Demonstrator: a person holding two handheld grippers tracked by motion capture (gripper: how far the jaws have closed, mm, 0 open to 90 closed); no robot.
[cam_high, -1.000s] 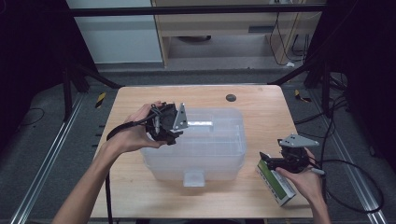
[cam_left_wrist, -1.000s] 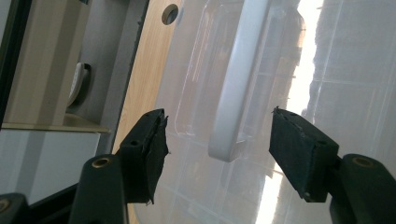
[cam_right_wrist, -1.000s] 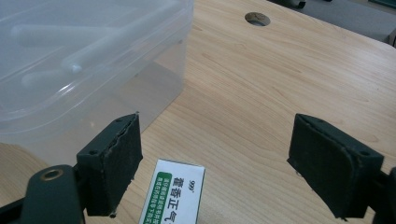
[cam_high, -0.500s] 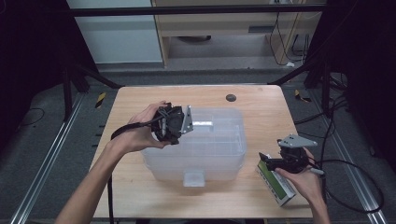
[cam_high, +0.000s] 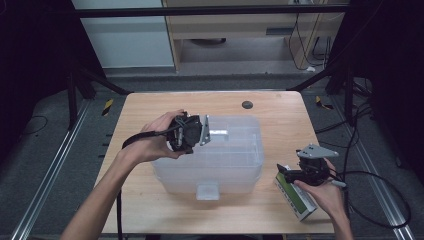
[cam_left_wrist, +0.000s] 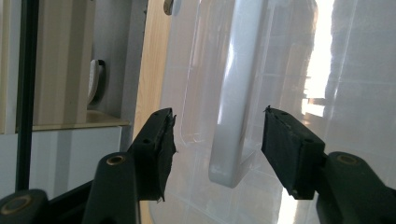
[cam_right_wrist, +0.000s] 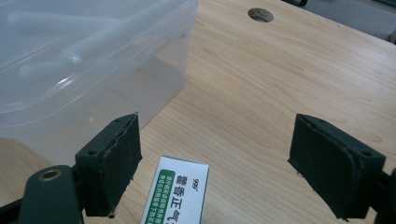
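You are holding your left gripper (cam_high: 192, 134) over the lid of the clear plastic storage box (cam_high: 235, 165), at the box's ten o'clock corner in the high view, with your left hand (cam_high: 155, 142) wrapping its body. In the left gripper view its jaws are straddling the white lid handle (cam_left_wrist: 236, 93); they have just been closing, yet both pads are standing clear of the handle, with a gap showing on each side, so nothing is being gripped. The box is sitting at the middle of the wooden table (cam_high: 150, 107), its front latch (cam_high: 207, 190) facing six o'clock. Your right gripper (cam_high: 300, 175) is hovering at the table's four o'clock corner, just beside the box's right end, above a green and white carton (cam_high: 295, 197) lying flat on the wood. In the right gripper view its jaws are gaping wide, the carton's printed end (cam_right_wrist: 180, 191) lying between them and lower down, nearer the left pad without touching it; this gripper too is holding nothing. A round hole (cam_high: 247, 104) in the tabletop is sitting at twelve o'clock, well apart from the box.
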